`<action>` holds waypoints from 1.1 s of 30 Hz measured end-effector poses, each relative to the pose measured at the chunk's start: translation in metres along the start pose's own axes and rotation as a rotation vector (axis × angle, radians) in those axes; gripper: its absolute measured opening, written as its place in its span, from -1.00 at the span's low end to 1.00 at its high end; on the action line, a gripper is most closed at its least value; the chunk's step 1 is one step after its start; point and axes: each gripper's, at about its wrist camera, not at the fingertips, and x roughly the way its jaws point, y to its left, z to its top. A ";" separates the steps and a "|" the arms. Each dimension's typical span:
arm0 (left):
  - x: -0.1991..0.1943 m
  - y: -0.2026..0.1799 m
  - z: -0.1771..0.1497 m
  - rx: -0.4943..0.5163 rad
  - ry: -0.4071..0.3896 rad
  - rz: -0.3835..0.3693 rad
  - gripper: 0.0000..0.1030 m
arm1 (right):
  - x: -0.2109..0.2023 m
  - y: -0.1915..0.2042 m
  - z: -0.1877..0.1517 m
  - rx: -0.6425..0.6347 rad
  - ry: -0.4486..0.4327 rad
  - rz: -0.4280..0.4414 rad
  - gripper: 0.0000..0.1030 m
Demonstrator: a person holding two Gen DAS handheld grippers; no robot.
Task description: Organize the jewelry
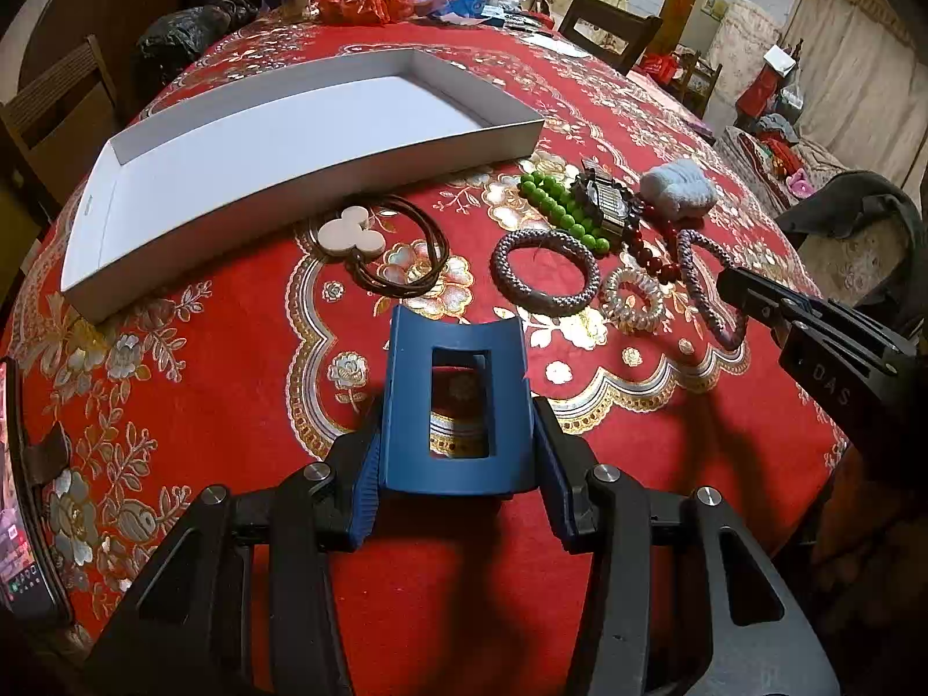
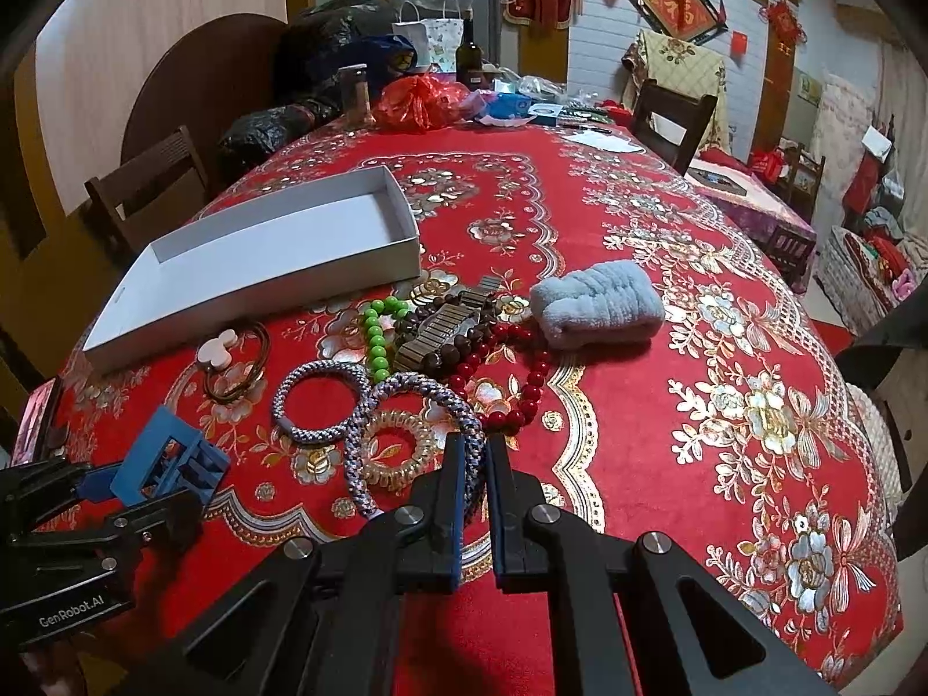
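My left gripper point(image 1: 458, 487) is shut on a blue hair claw clip point(image 1: 458, 406) and holds it above the red tablecloth; it also shows in the right wrist view point(image 2: 168, 464). My right gripper point(image 2: 477, 452) is shut on a purple braided hair tie point(image 2: 406, 400), seen in the left wrist view point(image 1: 704, 284) too. An empty white box point(image 1: 278, 174) lies at the back left. On the cloth lie a second braided tie point(image 1: 545, 272), a clear coil tie point(image 1: 632, 298), green beads point(image 1: 557, 209), red beads point(image 2: 522, 383), a metal watch band point(image 1: 606, 203) and a Mickey-shaped brown hair tie point(image 1: 354, 232).
A folded light-blue cloth point(image 2: 597, 304) lies right of the jewelry. A phone point(image 1: 14, 522) lies at the left table edge. Bags, a bottle and clutter point(image 2: 417, 93) stand at the table's far end. Chairs point(image 2: 151, 180) surround the table.
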 end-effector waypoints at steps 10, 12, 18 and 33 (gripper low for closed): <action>0.001 0.002 -0.001 -0.009 0.000 -0.001 -0.13 | 0.000 0.001 -0.001 -0.003 0.001 -0.001 -0.89; 0.001 0.002 -0.001 -0.010 0.001 -0.002 -0.13 | 0.000 0.001 0.000 -0.006 0.002 -0.003 -0.89; 0.001 0.004 -0.001 -0.013 -0.001 -0.004 -0.13 | 0.001 0.002 -0.001 -0.010 0.004 -0.005 -0.89; 0.001 0.005 -0.001 -0.011 0.000 -0.005 -0.13 | 0.003 0.004 -0.002 -0.021 0.002 -0.004 -0.89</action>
